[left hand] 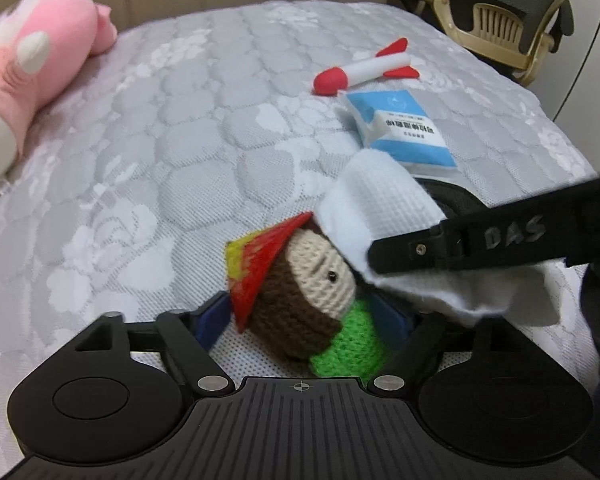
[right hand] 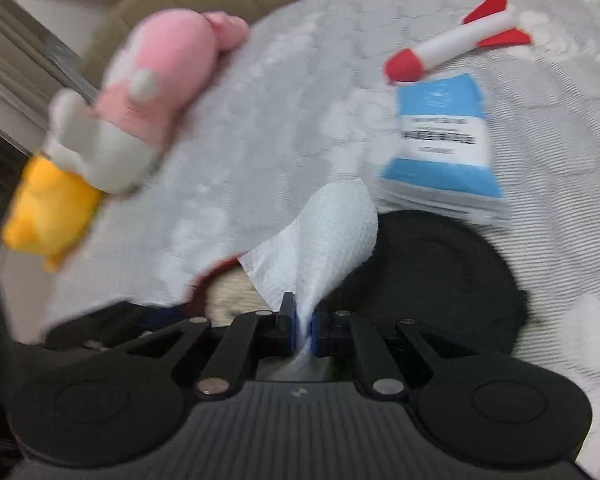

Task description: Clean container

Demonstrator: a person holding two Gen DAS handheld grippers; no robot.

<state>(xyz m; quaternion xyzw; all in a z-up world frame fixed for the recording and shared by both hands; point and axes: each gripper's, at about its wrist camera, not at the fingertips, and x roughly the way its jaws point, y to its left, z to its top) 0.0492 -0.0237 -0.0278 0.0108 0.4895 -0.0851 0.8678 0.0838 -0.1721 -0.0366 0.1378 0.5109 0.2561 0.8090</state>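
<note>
A crocheted doll (left hand: pixel 320 280) with a red hat, brown hair and a green body sits between the blue pads of my left gripper (left hand: pixel 300 320), which is shut on it just above the bed. My right gripper (right hand: pixel 304 328) is shut on a white wipe (right hand: pixel 324 232). In the left wrist view its black fingertips (left hand: pixel 384 258) press the wipe (left hand: pixel 380 208) against the doll's face. A black round container (right hand: pixel 440 276) lies on the bed just behind the wipe, mostly hidden in the left wrist view (left hand: pixel 456 200). The right wrist view is blurred.
A blue and white wipe packet (left hand: pixel 404 128) lies beyond the container, and a red and white toy rocket (left hand: pixel 364 68) lies behind it. A pink plush toy (left hand: pixel 40 48) lies at the far left of the quilted bed (left hand: pixel 160 140). A chair (left hand: pixel 500 12) stands past the bed.
</note>
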